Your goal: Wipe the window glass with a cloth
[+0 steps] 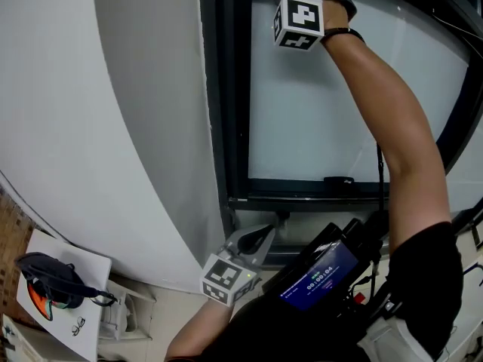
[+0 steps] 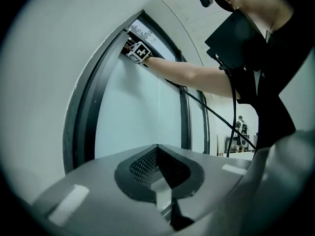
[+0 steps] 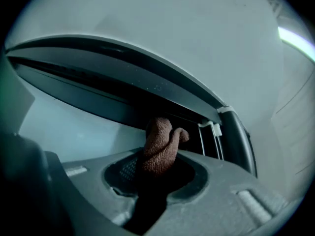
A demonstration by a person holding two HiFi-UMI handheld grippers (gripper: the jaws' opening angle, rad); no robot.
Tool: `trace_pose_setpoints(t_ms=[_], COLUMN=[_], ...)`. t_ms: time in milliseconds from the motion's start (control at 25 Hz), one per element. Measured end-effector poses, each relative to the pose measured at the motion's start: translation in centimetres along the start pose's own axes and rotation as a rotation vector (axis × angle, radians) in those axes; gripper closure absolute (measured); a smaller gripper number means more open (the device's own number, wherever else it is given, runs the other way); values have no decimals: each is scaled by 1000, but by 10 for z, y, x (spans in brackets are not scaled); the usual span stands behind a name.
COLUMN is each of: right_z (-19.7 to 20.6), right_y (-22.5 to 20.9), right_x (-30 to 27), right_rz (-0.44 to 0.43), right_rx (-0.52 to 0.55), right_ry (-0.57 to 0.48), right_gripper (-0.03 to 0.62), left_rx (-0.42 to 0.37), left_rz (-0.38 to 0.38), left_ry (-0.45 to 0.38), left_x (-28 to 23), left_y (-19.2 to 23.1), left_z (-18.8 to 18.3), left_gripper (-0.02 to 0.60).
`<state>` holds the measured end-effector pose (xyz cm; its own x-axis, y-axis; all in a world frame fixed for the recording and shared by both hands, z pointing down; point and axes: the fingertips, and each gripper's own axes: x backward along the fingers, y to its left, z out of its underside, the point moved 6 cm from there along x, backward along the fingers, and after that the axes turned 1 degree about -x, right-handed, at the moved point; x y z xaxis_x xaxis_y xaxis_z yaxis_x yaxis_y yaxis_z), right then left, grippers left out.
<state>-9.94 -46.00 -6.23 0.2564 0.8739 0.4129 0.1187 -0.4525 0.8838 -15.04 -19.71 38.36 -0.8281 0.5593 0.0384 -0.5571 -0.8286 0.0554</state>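
The brown cloth (image 3: 160, 149) is clamped between the jaws of the right gripper (image 3: 156, 170). Its bunched end sticks out past the tips at the top corner of the window glass (image 1: 317, 104), just beside the dark frame (image 3: 113, 82). The left gripper (image 2: 158, 154) is held low, jaws pressed together on nothing.

We see pale light through the window glass (image 1: 324, 111); gripper views bend, black-cornered, the right dim, glare at two o'clock.
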Motion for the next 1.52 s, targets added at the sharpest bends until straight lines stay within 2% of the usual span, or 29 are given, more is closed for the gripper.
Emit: trace_pose_setpoints(t_ms=[120,360,800,1360,1520], right_z=[-1,1,-5,-21,-25], right_y=[-4,-1,40,99,120], right_x=[-7,-7,11,43,56], right_rz=[14,-31,-112,-179,-186], right_rx=[11,-28,-48,-39,-59], right_ry=[-11,-27,-66,-76,-73], right_gripper=[516,522,523,523,523], left_rx=[13,29,55,1,-1], left_rz=[8,26,25,60,81], left_ry=[14,8,24,12,32], left_x=[-4,-7,-4,-2,-8], left_y=[2,2,-2,-21,-26], left_z=[3,0,10,4,6], left_gripper=[565,565,565,565,565])
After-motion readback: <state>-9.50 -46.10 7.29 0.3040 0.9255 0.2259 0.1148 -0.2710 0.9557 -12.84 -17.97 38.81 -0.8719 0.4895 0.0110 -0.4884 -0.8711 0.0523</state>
